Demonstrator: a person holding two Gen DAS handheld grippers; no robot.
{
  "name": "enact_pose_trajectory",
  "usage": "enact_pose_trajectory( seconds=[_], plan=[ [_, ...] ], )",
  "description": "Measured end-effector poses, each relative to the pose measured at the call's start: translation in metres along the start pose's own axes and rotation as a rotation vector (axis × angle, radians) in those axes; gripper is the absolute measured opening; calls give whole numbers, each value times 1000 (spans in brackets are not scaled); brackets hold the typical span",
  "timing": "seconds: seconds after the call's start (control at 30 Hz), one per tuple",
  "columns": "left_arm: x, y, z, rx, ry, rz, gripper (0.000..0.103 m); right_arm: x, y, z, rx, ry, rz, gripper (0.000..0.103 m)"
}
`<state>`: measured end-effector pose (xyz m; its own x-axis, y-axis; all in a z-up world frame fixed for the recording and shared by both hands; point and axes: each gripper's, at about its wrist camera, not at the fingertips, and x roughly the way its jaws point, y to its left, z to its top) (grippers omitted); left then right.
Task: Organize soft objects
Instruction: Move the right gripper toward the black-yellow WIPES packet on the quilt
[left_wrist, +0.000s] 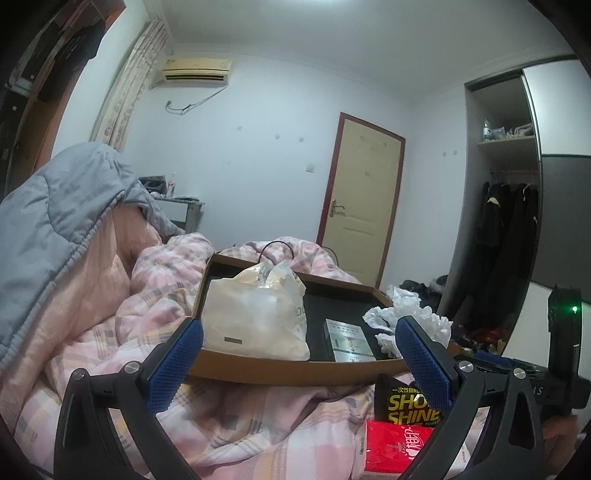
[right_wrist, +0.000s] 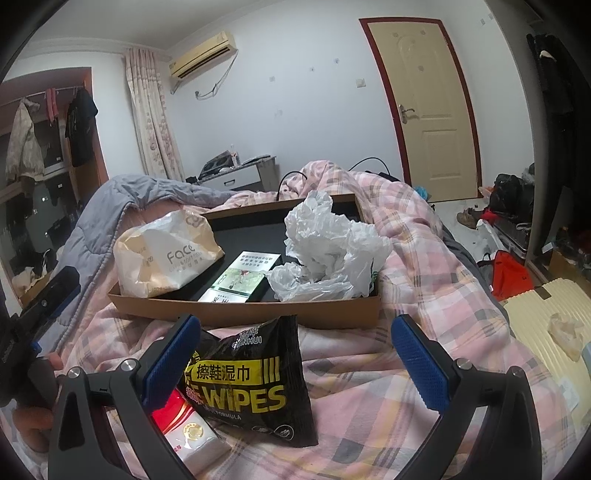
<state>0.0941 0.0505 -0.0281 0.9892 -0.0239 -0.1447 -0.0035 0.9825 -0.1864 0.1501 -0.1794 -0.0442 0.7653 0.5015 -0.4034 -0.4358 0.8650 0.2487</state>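
The right gripper stands with jaws wide apart and empty, straddling the black pack of wipes lying on the quilt just before the cardboard tray. The left gripper is likewise spread and empty. The pack looks soft, light and slippery; a pinch across its crimped upper edge seems safest.

A shallow brown cardboard tray rests on the pink plaid quilt. Inside it: a cream tissue pack at the left, a crumpled white plastic bag at the right, a flat green-and-white box between them. In front of the tray — a black shoe-wipes pouch, propped upright, and a red-and-white pack just beside it.
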Motion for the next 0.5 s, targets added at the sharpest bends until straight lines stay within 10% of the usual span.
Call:
enact_pose_trajectory(
  seconds=[0.5],
  plan=[
    [-2,-22,-3,124,-13,-10,103,8,4,-4,-31,54,-12,102]
  ],
)
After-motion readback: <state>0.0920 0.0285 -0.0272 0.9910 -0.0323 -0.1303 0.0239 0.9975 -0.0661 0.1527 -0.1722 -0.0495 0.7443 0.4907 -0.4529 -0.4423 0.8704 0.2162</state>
